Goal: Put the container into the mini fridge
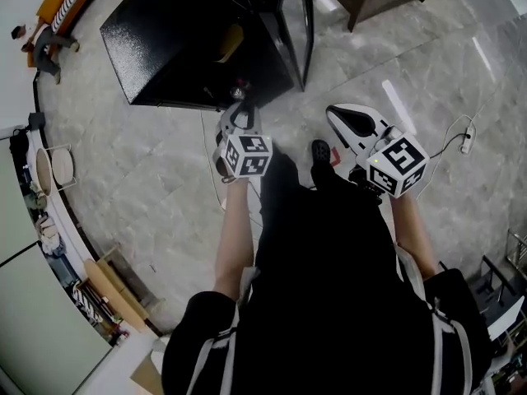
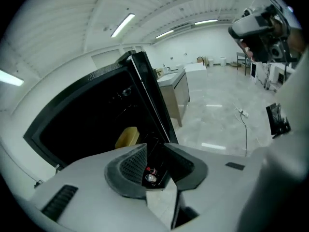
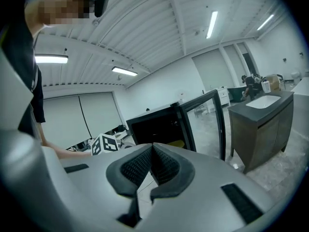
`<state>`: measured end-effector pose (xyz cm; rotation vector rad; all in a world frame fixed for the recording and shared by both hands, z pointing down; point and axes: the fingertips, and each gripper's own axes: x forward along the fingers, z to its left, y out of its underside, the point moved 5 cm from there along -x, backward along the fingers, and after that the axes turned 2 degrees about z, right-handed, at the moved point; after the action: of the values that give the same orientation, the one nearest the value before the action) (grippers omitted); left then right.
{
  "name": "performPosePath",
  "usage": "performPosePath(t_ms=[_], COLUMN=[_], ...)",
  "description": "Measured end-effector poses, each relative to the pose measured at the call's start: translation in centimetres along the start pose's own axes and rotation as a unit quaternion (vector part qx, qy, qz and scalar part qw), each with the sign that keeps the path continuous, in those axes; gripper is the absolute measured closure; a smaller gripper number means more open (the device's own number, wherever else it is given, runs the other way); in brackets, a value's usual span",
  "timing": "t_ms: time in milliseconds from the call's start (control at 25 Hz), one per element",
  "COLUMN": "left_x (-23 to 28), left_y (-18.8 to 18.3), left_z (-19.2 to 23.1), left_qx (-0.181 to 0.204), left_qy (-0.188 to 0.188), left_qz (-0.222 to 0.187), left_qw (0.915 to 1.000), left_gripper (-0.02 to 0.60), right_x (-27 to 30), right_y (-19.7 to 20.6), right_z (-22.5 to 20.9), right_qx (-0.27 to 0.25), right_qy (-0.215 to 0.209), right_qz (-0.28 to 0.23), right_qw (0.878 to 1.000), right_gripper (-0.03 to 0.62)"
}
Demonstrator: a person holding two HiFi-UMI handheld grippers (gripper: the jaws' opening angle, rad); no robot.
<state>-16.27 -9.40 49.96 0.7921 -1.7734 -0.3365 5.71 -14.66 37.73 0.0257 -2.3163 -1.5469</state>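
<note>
I see the grey marble floor [image 1: 140, 179] with the black fridge [image 1: 181, 31] standing on it, its glass door [image 1: 298, 15] swung open. My left tongs [image 2: 154, 151] point into the opening. They are released, with nothing between the pads. My right tongs [image 3: 152, 148] are clenched on nothing, with the tips touching. The yellow container [image 2: 127, 137] sits inside the fridge, apart from both tongs.
</note>
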Motion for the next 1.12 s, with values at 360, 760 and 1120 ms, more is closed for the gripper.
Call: performPosePath(t_ms=[360,760,1120], left_x=[-6.5,-13.5,-23.9], left_y=[0.5,2.6,5.3], left_z=[-2.2,-4.8,-6.4], left_qx=[-0.036,-0.066,-0.094], left_qy=[-0.011,0.033,0.051], left_qz=[-0.043,-0.091,-0.174], left_qw=[0.9984,0.9931,0.9788], left_gripper=[0.532,0.543,0.545], right_x=[0.2,-0.3,-4.6], right_y=[1.2,1.1,1.9], right_z=[0.7,3.4,11.6], right_qx=[-0.003,-0.013,-0.061], right_qy=[-0.023,-0.006,0.002], right_qz=[0.017,0.014,0.011], right_qw=[1.0,1.0,0.998], right_gripper=[0.576,0.576,0.576])
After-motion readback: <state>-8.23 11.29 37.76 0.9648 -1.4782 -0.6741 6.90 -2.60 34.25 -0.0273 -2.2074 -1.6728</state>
